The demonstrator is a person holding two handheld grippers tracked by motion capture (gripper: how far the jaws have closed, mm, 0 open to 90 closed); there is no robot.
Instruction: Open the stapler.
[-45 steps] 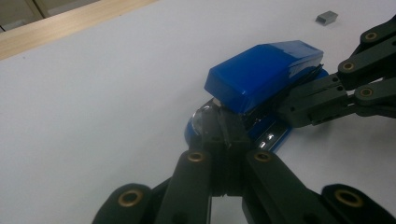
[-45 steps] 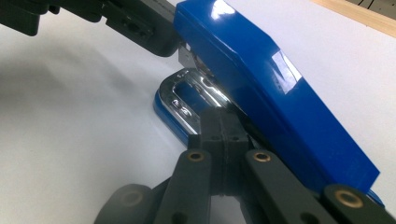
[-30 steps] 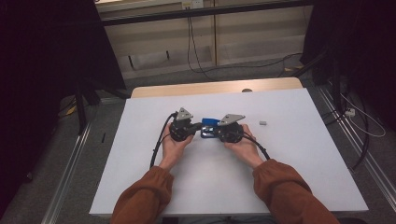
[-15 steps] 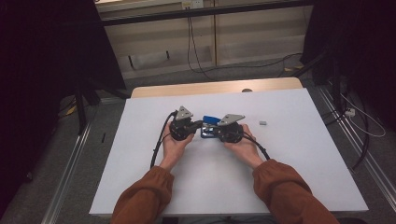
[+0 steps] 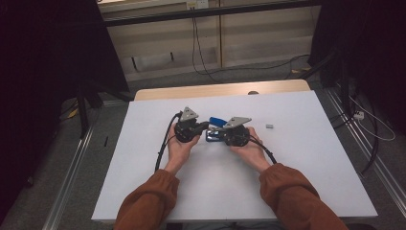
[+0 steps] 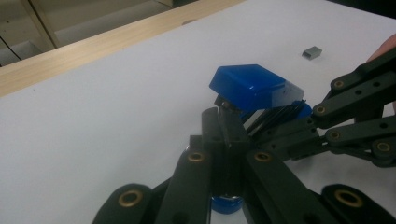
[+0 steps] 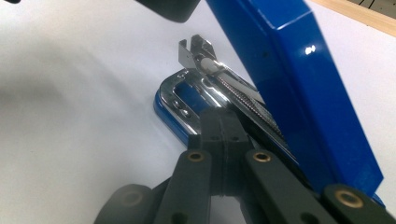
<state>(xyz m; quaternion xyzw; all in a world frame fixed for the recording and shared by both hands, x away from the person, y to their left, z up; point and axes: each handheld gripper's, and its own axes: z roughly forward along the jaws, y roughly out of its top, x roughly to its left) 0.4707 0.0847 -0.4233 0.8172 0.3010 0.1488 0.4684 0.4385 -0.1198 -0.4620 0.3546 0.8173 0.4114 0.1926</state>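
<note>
A blue stapler (image 5: 216,121) lies at the middle of the white table (image 5: 297,182), between my two grippers. Its blue cover (image 6: 247,86) is swung up, away from the base. My left gripper (image 6: 224,135) is shut on the dark end of the part under the cover. My right gripper (image 7: 223,126) is shut on the stapler, close to the chrome plate (image 7: 180,95) on the base. The metal staple channel (image 7: 198,51) is bared under the raised cover (image 7: 289,70). In the high view the left gripper (image 5: 206,125) and right gripper (image 5: 218,134) meet tip to tip.
A small grey block of staples (image 5: 269,126) lies on the table just right of my right hand; it is seen again (image 6: 312,52) beyond the stapler. A wooden strip (image 5: 220,90) runs along the table's far edge. Cables trail from both grippers.
</note>
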